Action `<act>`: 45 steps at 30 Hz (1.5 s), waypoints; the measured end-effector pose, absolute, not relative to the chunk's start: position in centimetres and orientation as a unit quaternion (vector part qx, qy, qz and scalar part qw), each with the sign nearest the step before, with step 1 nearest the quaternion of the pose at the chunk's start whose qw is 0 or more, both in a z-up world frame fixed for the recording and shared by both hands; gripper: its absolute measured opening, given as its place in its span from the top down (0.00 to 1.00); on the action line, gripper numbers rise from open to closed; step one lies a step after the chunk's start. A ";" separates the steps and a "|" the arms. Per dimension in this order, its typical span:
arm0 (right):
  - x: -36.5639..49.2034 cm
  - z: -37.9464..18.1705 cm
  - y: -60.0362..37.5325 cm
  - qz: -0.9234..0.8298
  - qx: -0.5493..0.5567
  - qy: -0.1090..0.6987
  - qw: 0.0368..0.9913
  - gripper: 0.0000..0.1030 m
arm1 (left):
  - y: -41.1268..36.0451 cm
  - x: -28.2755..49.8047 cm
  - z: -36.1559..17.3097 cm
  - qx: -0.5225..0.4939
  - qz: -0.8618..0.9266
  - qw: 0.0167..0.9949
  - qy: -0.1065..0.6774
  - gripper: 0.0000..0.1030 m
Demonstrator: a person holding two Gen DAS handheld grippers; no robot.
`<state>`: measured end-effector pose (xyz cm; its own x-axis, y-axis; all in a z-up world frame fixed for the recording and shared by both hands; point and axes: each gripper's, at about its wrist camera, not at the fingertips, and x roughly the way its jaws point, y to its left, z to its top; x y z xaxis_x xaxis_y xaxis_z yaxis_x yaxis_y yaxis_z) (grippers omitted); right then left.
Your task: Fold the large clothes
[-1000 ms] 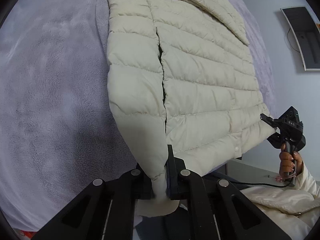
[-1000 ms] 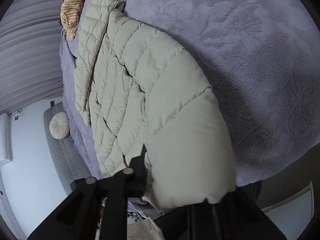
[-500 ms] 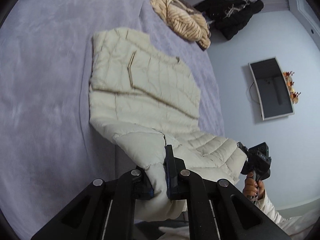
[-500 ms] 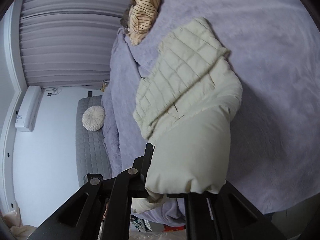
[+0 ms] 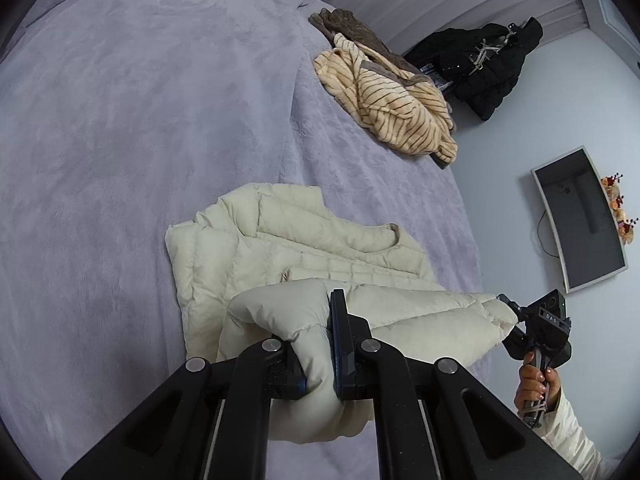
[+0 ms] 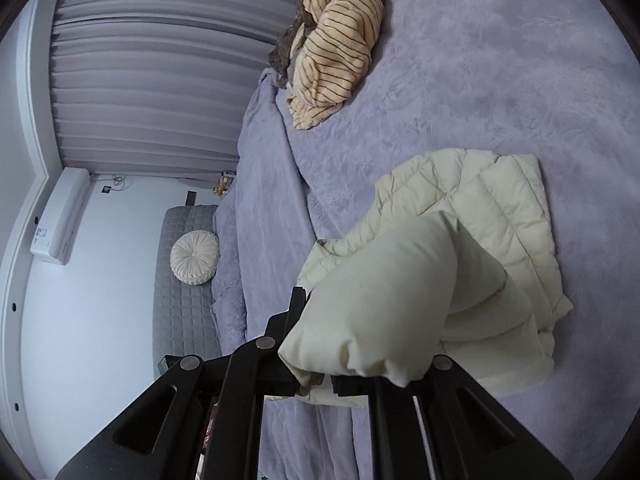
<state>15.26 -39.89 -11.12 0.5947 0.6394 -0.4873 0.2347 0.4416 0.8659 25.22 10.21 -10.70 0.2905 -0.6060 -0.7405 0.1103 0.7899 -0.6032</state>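
Left wrist view: my left gripper (image 5: 320,354) fingers are clamped on a puffy corner of the cream jacket (image 5: 280,264).
Right gripper (image 6: 316,376): fingers pinched on the opposite corner.
Jacket: lifted edge doubled over the rest lying on the bed (image 5: 120,120).

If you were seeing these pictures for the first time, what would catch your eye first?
The cream puffer jacket on the lilac bed, its near edge lifted and pinched by the left gripper and the right gripper. Beyond it, near the bed's far edge, a striped tan garment lies crumpled, with a black coat by the wall behind.
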 end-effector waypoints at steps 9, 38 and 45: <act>23.2 -19.7 -40.8 0.111 0.496 0.470 0.721 0.86 | 8.9 29.9 -17.4 -0.186 -0.197 0.760 0.591 0.84; 19.5 -18.1 -42.1 0.043 0.461 0.457 0.760 0.31 | 9.6 25.3 -16.0 -0.093 -0.103 0.817 0.559 0.00; 13.4 -18.4 -43.4 0.007 0.454 0.464 0.761 0.24 | 13.2 22.8 -17.6 -0.148 -0.093 0.790 0.588 0.00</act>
<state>13.42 -43.36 -18.39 0.5700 0.4318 -0.6991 0.4106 0.5873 0.6975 22.85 13.18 -17.61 0.2907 -0.3212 -0.9013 -0.0272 0.9388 -0.3434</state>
